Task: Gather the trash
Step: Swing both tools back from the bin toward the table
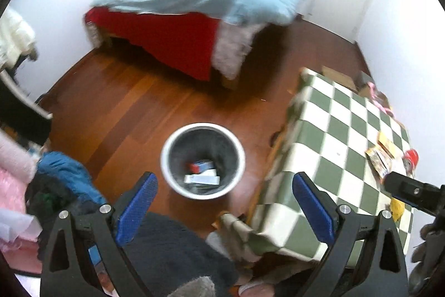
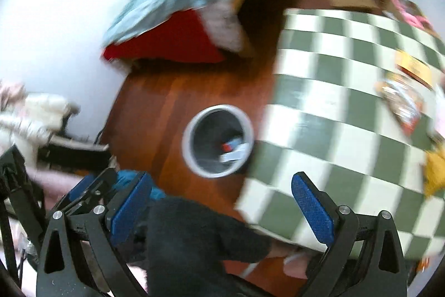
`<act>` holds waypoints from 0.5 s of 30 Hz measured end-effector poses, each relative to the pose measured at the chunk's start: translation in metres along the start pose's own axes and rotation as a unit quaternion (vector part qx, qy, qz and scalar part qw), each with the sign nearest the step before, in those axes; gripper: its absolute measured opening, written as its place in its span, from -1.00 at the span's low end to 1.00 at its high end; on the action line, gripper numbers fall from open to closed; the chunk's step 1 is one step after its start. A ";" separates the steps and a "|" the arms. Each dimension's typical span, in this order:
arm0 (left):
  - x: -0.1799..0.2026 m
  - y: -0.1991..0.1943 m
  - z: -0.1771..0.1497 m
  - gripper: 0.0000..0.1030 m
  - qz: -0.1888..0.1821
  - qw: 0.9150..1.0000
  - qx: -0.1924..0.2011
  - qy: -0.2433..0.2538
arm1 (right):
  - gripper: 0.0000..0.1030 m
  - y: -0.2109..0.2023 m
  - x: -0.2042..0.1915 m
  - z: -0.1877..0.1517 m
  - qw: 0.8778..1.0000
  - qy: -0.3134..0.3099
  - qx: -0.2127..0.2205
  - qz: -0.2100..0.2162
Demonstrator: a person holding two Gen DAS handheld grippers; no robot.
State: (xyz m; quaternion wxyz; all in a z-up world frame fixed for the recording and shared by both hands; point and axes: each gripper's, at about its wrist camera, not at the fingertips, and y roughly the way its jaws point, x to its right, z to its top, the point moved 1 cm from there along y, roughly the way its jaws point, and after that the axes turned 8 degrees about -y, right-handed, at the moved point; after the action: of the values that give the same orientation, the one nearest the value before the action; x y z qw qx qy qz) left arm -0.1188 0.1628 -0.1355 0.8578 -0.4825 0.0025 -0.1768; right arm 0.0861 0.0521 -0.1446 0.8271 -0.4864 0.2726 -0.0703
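A: The left hand-held gripper (image 1: 224, 206) stands wide apart and carries nothing. Just ahead of it, on the wooden floor (image 1: 133, 91), is the round bin (image 1: 167, 157). Inside it lie a few flat boxes (image 1: 202, 174), one with a red end, at the bottom. The rest of the bin looks free.

B: And to the right of that gripper?

A: There is the table (image 1: 347, 130) with the green and white checked cloth. At its far right edge lie the snack wrappers (image 1: 379, 157), a yellow crumpled piece (image 1: 396, 208) and a red round thing (image 1: 411, 156); what it is exactly, one cannot tell.

B: And the right hand-held gripper (image 2: 222, 206)?

A: Its blue pads are also wide, with nothing between them. It hangs above the table edge, and the wrappers (image 2: 403, 102) are far to its right. The view is blurred.

B: How will such wrappers handle?

A: Probably very light, thin and a little slippery. They may bend or slide on the cloth. It seems best to pinch one by a raised edge or a corner, not flat from above. The yellow piece looks soft and can be taken at its bulk.
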 end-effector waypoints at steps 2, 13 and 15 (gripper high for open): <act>0.027 0.018 -0.007 1.00 -0.015 1.000 -0.015 0.018 | 0.97 -0.013 0.044 -0.008 0.999 0.040 0.006 -0.030; 0.209 0.135 -0.078 1.00 -0.033 0.979 -0.132 0.150 | 0.97 -0.020 0.282 -0.056 0.965 0.169 -0.041 -0.196; 0.231 0.148 -0.089 1.00 -0.028 0.974 -0.146 0.169 | 0.97 -0.008 0.305 -0.057 0.965 0.167 -0.051 -0.198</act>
State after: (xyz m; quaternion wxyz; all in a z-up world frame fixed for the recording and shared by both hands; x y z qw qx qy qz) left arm 0.1266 0.0878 -0.2672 0.7602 -0.5655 0.1597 -0.2772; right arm 0.3143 -0.1125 -0.2760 0.7135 -0.5539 0.3080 -0.2987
